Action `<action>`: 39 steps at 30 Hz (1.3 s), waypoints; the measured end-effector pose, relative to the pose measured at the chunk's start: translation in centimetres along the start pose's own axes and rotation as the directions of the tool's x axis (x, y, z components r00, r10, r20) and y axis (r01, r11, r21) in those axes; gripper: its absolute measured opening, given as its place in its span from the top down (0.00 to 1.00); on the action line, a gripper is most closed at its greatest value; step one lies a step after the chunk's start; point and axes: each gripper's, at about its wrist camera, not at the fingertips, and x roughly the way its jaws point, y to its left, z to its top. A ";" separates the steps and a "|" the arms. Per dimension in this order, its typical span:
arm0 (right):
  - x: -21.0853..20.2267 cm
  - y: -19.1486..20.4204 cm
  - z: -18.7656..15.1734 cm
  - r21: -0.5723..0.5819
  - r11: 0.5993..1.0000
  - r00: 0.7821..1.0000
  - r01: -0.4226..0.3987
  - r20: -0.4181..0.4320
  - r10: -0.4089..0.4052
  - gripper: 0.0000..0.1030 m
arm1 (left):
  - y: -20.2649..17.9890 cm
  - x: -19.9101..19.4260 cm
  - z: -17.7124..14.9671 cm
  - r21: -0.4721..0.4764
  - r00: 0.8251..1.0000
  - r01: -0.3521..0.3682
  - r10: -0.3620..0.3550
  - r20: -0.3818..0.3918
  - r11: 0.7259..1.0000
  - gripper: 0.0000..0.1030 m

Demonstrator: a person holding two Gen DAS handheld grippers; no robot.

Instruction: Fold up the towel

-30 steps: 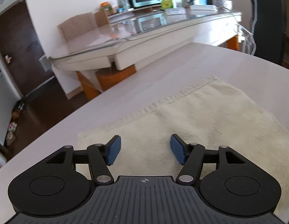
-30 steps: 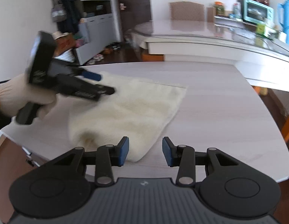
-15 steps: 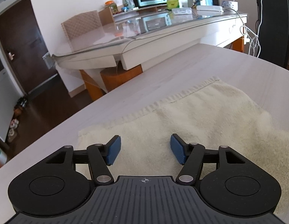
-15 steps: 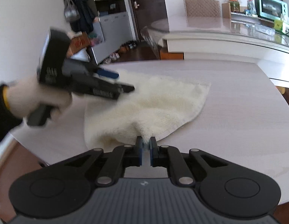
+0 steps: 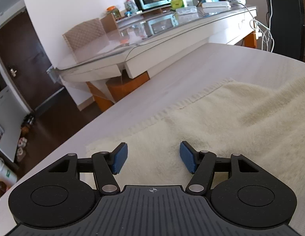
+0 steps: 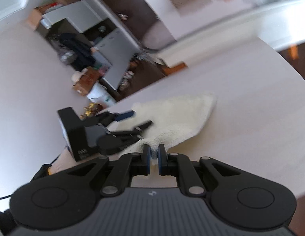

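The right gripper (image 6: 154, 155), a black two-finger claw with blue pads, is pinched tight on a small tuft at the near corner of the cream, fluffy terry towel (image 6: 178, 118), and that corner is lifted off the pale, wood-grain tabletop (image 6: 250, 118). The left gripper (image 5: 153, 158), of the same make, stands with its jaws apart over the towel's other near corner, pads clear of the cloth and holding nothing; in the right wrist view it shows as a black body held in a gloved hand, low over the towel's left side.

By my reading the fold has only begun: one corner is taken, the other is not, and the rest of the towel lies spread flat, its ribbed hem (image 5: 191, 100) running along the far side. Still to do are the second grasp, carrying the near edge over to the far hem, and laying it down.

The tabletop beyond the hem is bare, giving free room for the carry. Its rounded rim falls away to the left, close by the towel's left corner. The glass-topped white counter (image 5: 152, 45) stands well apart.
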 end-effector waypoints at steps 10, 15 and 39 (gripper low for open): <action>-3.5 1.2 -1.7 -0.064 0.989 0.984 0.137 0.121 -0.128 0.86 | 0.0 0.6 0.4 0.005 1.000 -0.016 0.016 -0.001 1.000 0.36; -2.1 3.6 -2.8 -0.263 0.926 0.960 0.270 0.152 -0.236 0.81 | 0.6 0.3 0.4 -0.043 1.000 0.003 -0.004 -0.006 0.999 0.38; 12.4 12.9 -7.2 -0.803 0.589 0.977 0.087 -0.046 -0.207 0.75 | 7.1 -12.2 -7.9 -0.148 1.000 -0.008 0.010 0.010 0.989 0.11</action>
